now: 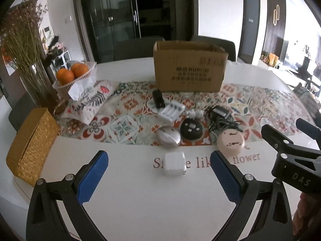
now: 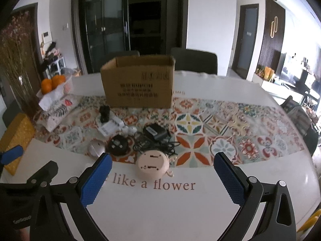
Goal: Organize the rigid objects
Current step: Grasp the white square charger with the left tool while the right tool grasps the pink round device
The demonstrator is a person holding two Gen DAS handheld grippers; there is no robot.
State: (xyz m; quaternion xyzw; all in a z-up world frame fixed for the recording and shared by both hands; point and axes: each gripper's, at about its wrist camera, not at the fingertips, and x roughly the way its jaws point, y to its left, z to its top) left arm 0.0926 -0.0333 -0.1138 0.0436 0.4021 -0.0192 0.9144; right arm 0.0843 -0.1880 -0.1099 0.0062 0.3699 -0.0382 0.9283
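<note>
**Both grippers open over the white table, small items clustered at the runner's near edge**

Left end of table: woven yellow rectangular box (image 1: 32, 146) at the left edge; behind it a white lattice basket of oranges (image 1: 74, 76) beside a glass vase of dried flowers (image 1: 24, 46).

Left gripper (image 1: 159, 177): blue-padded fingers spread wide, holding nothing. A white cube-shaped charger (image 1: 174, 166) lies between them on the bare tabletop, touching neither pad.

On the patterned floral table runner (image 1: 120, 120), left to right: a black upright adapter (image 1: 158, 98), a white battery charger with four slots (image 1: 171, 111), a silver oval computer mouse (image 1: 168, 138), a black round disc with metal pieces (image 1: 191, 129), a tangled black cable with power brick (image 1: 219, 118). A pale pink round device (image 1: 230, 142) sits on the runner's near edge.

An open brown cardboard box (image 1: 189, 68) stands at the runner's far edge, behind the cluster.

Right gripper (image 2: 161, 178): fingers apart, empty, over the printed lettering near the table's front edge, the pink device just beyond.
</note>
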